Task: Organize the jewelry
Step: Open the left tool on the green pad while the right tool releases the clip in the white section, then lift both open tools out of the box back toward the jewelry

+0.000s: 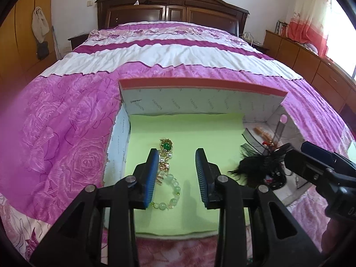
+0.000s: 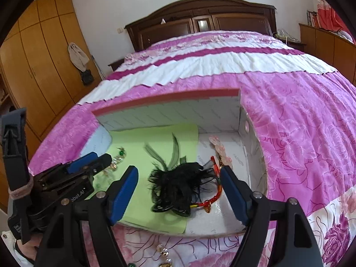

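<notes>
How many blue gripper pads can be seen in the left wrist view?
2, both on the left gripper: one pad beside the bracelet on the green liner, the other to its right. The right gripper's pads are hidden here.

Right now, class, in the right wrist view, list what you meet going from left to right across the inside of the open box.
Left gripper → gold and green beaded bracelet → green liner sheet → black feather hairpiece → red cord bracelet → pink flower piece → box's right wall.
</notes>
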Tool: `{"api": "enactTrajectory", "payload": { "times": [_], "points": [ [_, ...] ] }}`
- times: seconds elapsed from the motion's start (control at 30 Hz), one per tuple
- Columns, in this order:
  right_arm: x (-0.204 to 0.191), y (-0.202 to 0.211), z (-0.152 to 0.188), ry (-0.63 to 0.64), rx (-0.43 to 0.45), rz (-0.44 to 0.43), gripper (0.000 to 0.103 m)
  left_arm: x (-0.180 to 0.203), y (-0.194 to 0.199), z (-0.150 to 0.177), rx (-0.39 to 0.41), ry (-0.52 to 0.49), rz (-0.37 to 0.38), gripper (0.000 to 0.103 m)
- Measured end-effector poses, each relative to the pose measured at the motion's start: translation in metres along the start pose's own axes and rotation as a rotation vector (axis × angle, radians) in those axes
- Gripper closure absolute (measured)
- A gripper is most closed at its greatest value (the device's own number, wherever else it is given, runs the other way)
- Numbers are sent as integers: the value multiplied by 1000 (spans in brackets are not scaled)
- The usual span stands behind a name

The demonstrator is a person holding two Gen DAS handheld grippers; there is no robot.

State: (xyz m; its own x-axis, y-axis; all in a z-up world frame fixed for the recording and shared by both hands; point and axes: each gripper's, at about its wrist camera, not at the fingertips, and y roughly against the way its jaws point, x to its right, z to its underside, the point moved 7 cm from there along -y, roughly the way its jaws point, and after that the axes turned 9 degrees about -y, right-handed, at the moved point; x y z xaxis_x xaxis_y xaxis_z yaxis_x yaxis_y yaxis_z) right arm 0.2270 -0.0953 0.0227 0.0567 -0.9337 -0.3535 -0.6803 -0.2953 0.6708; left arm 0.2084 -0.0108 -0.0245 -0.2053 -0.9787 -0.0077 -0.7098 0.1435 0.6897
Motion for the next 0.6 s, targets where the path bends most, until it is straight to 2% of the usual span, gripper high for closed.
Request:
{"api": "enactTrajectory", "payload": {
  "times": [0.17, 0.6],
  "points": [
    [-11, 25, -5, 8, 46, -40, 25, 3, 16, -4, 10, -9, 8, 77],
    [-14, 95, -3, 1, 137, -69, 25, 13, 66, 0, 40, -21, 56, 77]
  ]
}}
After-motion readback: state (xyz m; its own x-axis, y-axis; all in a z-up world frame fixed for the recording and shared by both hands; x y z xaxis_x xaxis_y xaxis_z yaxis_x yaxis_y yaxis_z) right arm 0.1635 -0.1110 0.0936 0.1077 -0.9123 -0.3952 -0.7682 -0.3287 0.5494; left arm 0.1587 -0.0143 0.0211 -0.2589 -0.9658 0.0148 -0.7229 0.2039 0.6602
